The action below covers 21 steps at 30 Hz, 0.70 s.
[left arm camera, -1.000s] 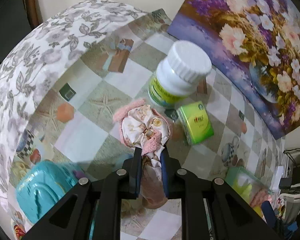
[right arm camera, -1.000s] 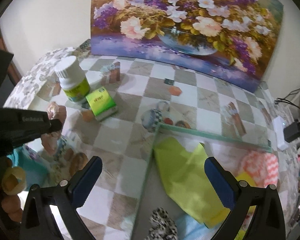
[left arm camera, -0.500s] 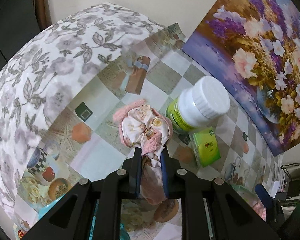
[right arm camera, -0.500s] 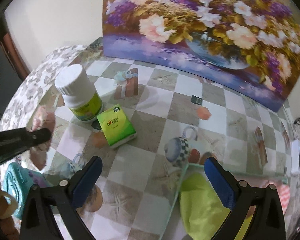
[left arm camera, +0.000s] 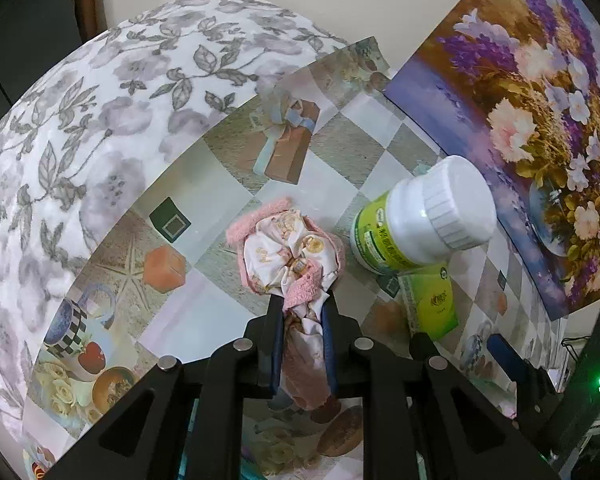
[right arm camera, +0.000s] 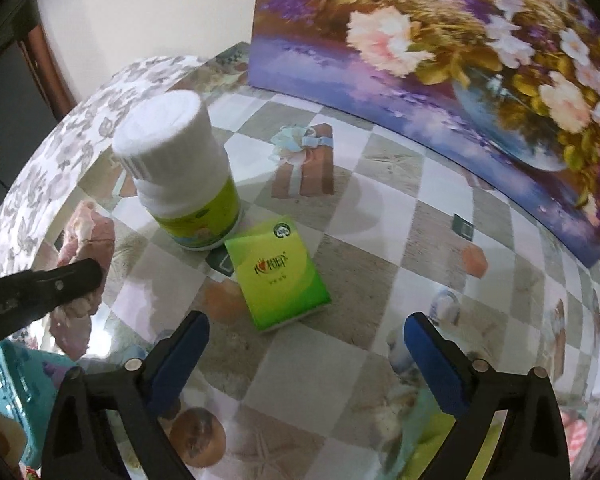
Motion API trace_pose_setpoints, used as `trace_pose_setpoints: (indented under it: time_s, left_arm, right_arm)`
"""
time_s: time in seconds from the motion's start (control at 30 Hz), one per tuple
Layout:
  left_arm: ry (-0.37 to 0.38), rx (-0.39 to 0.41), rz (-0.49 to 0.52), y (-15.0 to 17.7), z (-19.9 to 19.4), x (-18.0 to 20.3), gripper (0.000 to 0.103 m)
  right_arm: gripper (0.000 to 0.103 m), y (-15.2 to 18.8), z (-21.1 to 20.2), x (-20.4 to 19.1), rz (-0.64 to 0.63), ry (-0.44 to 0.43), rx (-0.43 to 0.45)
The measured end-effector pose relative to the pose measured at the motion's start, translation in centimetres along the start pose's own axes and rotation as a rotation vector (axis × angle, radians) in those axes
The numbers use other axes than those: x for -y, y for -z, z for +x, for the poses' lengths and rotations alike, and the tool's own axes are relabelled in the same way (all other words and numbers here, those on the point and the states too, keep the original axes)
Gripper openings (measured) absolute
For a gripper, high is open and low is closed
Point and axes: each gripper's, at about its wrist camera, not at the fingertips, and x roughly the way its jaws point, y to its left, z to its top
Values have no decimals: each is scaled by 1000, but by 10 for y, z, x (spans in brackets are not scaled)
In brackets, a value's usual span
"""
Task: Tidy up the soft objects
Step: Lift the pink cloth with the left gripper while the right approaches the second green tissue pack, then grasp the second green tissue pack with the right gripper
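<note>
Scrunchie [left arm camera: 290,254], pink terry with cream printed satin, sits pinched between the blue pads of our left gripper [left arm camera: 302,312], whose jaws are clenched tight on its lower fold. We see its gathered rosette bulging out beyond the fingertips, towards 12 o'clock in the left wrist view, held above the checked tablecloth [left arm camera: 220,184], while the rest of the fabric trails back between the fingers. From the right wrist view the same scrunchie [right arm camera: 88,236] shows at 9 o'clock, beside the black arm of the left gripper.

At about 2 o'clock from the scrunchie stands a white-capped bottle with a green label [left arm camera: 420,224], upright on the cloth, and just beside its base lies a green tissue pack [left arm camera: 432,304], flat, touching or nearly touching the bottle; we cannot tell which. A floral painting [left arm camera: 532,120] leans against the wall behind them.

Our right gripper [right arm camera: 304,344] hangs released, its jaws standing wide apart with nothing between them. In its own view the tissue pack [right arm camera: 278,276] lies at 12 o'clock, just ahead of the fingertips and between their lines, with the bottle [right arm camera: 180,172] at 11 o'clock. A teal plastic item [right arm camera: 16,384] shows at 8 o'clock, near the frame edge
</note>
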Motion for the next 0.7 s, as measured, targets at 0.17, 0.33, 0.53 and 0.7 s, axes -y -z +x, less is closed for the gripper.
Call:
trace_pose_setpoints:
  time_s: [0.17, 0.33, 0.53, 0.7]
  left_arm:
    - [1, -3, -12, -2, 3, -4, 18]
    - [7, -1, -12, -2, 3, -5, 18]
    - [12, -6, -5, -2, 4, -4, 18]
    - [14, -15, -3, -2, 7, -4, 18]
  right_arm:
    - [94, -7, 16, 0, 1, -5, -26]
    - [88, -11, 28, -1, 13, -27, -41]
    - [71, -12, 37, -5, 1, -37, -56]
    - [58, -10, 33, -11, -9, -53, -47]
